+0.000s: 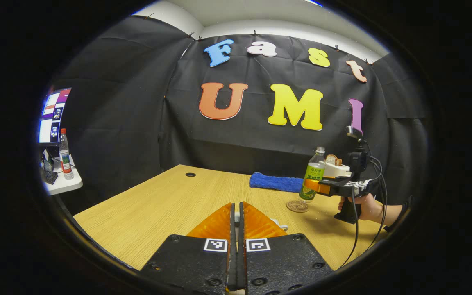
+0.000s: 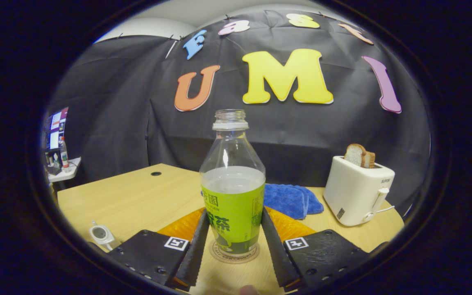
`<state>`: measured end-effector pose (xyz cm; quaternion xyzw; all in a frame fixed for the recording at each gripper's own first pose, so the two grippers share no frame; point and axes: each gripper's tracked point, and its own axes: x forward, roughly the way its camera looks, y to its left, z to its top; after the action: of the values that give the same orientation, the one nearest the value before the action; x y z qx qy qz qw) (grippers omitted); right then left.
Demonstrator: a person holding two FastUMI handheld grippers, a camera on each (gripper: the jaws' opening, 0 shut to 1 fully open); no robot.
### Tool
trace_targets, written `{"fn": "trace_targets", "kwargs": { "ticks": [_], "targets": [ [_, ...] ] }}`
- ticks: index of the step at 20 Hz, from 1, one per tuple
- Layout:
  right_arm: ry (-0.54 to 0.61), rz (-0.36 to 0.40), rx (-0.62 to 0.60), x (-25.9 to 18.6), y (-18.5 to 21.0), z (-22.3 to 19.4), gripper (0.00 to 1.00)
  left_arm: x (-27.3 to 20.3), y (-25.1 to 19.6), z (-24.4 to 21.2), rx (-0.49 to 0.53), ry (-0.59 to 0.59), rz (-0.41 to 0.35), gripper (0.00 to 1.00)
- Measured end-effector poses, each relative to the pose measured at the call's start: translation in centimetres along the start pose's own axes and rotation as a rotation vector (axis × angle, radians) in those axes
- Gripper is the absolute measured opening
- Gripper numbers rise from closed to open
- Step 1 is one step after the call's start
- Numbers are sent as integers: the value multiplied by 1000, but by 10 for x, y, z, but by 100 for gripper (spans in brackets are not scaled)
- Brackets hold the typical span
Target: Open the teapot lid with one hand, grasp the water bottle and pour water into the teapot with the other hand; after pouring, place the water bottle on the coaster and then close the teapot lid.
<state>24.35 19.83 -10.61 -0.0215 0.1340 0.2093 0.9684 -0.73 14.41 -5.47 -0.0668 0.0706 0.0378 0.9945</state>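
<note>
the clear plastic water bottle with the green label (image 2: 232,192) stands upright and uncapped on the round brown coaster (image 2: 233,255), about half full, near the right end of the light wooden table (image 2: 137,200). the right gripper (image 2: 232,229) has a finger on either side of the bottle's label, spread a little wider than the bottle, and i cannot tell whether the pads actually touch it. in the left gripper view the same bottle (image 1: 313,175) appears with the coaster (image 1: 297,206) at its foot, and the right gripper (image 1: 316,185) reaches it from the side, held by a hand (image 1: 365,207). behind the bottle lies a folded blue cloth (image 2: 291,200), and to the right of the bottle sits a white toaster (image 2: 357,190) with slices of bread (image 2: 359,155) standing in its slots. the left gripper (image 1: 237,217) has its fingers pressed together with nothing between them, low over the table, well to the left of the bottle.
</note>
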Motion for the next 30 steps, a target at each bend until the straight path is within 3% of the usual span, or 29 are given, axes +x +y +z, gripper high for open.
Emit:
{"fn": "trace_targets", "kwargs": {
  "ticks": [6, 15, 17, 18, 24, 30],
  "targets": [
    [34, 1, 21, 20, 4, -22, 70, 2, 5, -5, -4, 14, 9, 3],
    [39, -17, 20, 20, 5, -23, 74, 1, 4, -3, 1, 9, 8, 3],
    [31, -16, 26, 16, 8, -18, 82, 1, 3, -2, 1, 4, 5, 3],
    [24, -19, 34, 12, 6, -16, 98, 0, 3, -1, 2, 3, 4, 3],
    [-44, -26, 73, -58, 0, 4, 98, 3, -8, -2, 8, -1, -12, 2],
    [-70, -178, 61, -154, -44, -15, 98, 16, -42, -12, 50, 5, -62, 3]
  ]
}}
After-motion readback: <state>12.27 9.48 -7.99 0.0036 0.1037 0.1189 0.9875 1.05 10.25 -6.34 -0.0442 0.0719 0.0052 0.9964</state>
